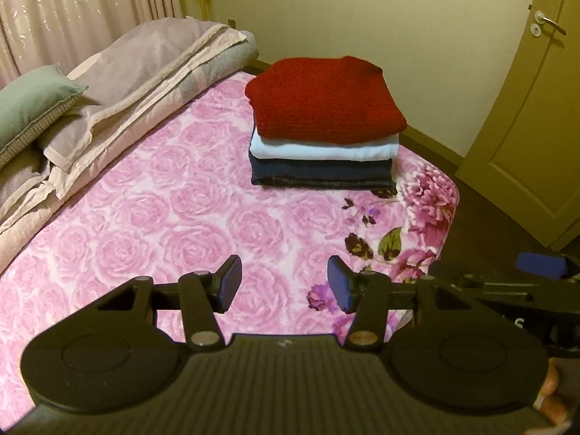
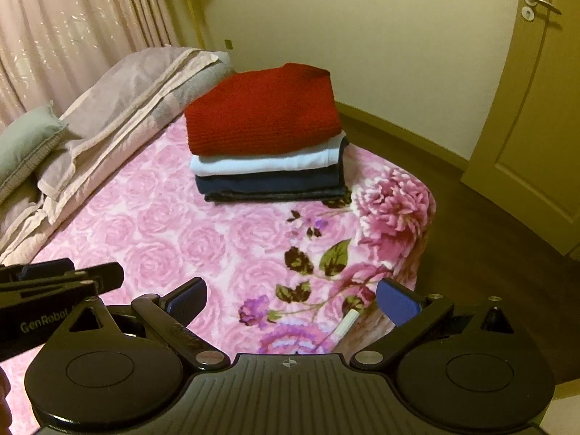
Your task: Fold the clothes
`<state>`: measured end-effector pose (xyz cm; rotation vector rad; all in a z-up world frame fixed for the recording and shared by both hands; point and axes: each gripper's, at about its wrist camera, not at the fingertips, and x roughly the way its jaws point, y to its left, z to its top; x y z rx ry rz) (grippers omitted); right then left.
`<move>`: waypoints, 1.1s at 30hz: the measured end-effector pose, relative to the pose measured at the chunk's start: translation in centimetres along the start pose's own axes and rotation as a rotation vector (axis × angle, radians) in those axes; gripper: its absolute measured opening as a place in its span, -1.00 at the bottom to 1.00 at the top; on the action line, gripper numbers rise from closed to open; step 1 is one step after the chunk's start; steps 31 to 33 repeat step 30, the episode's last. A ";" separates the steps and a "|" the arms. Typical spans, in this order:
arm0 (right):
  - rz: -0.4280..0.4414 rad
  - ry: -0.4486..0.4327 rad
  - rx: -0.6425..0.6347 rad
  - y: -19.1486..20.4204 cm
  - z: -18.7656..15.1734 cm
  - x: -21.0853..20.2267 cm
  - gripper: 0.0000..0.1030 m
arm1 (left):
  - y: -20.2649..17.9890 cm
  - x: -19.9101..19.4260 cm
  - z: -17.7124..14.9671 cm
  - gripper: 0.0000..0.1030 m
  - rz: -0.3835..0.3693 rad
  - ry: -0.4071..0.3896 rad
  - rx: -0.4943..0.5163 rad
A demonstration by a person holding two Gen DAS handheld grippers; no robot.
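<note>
A chunky-knit red sweater (image 1: pixel 322 98) tops a squared stack over a smooth white garment (image 1: pixel 322 150) and dark navy one (image 1: pixel 320 172), resting on the bed's plush pink rose blanket (image 1: pixel 174 217). Nearer than the stack, the left hand-held gripper (image 1: pixel 284 286) and right hand-held gripper (image 2: pixel 291 304) hover with fingers apart, holding nothing.

A pink rose-patterned fleece blanket (image 1: pixel 174 210) covers the bed, with larger magenta flowers and green leaves printed near its right corner. Along the left lie folded mauve and beige bedding (image 1: pixel 145 72) and a sage-green cushion (image 1: pixel 29 105). Pale pink curtains (image 2: pixel 65 29) hang far left; an olive door with a metal handle (image 2: pixel 543 3) stands right.
</note>
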<state>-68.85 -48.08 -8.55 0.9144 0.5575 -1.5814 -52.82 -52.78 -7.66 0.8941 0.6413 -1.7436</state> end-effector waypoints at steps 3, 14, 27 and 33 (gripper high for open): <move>-0.006 0.013 -0.004 -0.3 0.4 0.7 0.98 | -0.3 0.9 0.4 -0.06 -0.001 0.013 -0.001; -0.002 0.068 -0.004 -1.2 1.6 3.5 0.98 | -1.2 4.0 1.8 -0.06 0.017 0.050 -0.002; 0.021 0.083 -0.026 -1.8 3.9 6.2 0.98 | -1.3 6.3 4.1 -0.06 0.076 -0.006 -0.037; 0.024 0.076 -0.032 -1.9 4.5 6.4 0.98 | -1.5 6.4 4.8 -0.06 0.072 -0.025 -0.026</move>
